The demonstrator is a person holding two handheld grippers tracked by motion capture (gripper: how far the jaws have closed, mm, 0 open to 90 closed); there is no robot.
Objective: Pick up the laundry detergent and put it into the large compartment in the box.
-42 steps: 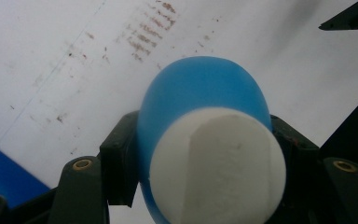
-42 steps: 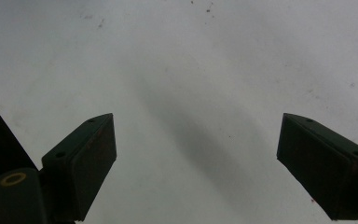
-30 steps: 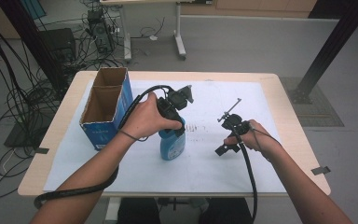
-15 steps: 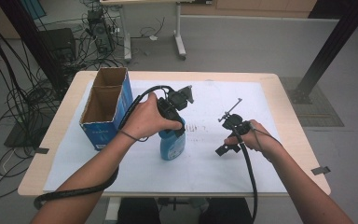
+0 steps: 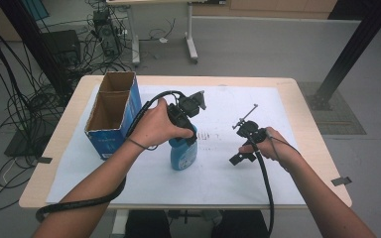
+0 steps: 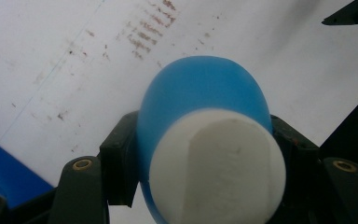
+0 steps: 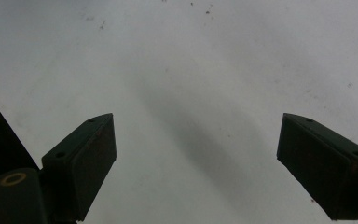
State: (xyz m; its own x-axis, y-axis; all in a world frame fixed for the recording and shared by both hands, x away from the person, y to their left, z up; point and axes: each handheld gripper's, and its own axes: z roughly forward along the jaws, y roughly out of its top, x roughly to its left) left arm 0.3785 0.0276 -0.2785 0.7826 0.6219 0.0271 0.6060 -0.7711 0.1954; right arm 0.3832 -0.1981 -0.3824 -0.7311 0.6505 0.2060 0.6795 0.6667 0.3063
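Currently one blue bottle [image 5: 183,154], one blue cardboard box [image 5: 113,115] and two hand-held grippers are on or over the table [image 5: 307,129], which carries one white paper sheet [image 5: 218,173].

The bottle stands upright near the middle of the sheet, just right of the box and apart from it. Its body is translucent blue with a paler printed label on the near face. In the left gripper view the bottle [image 6: 200,102] shows a rounded blue shoulder and a flat white cap [image 6: 216,172] at the top.

The left gripper [image 5: 182,118] is clamped on the upper part of the bottle: its two black jaws press against opposite sides of the blue body just under the cap. The left hand [image 5: 154,126] wraps the gripper body.

The right gripper [image 5: 243,146] rests low over the sheet, right of the bottle and well apart from it. Its jaws stand spread wide, with bare paper between them. The right hand [image 5: 273,144] holds it from the near right.

The box is open at the top and divided into two compartments, one far and one near.
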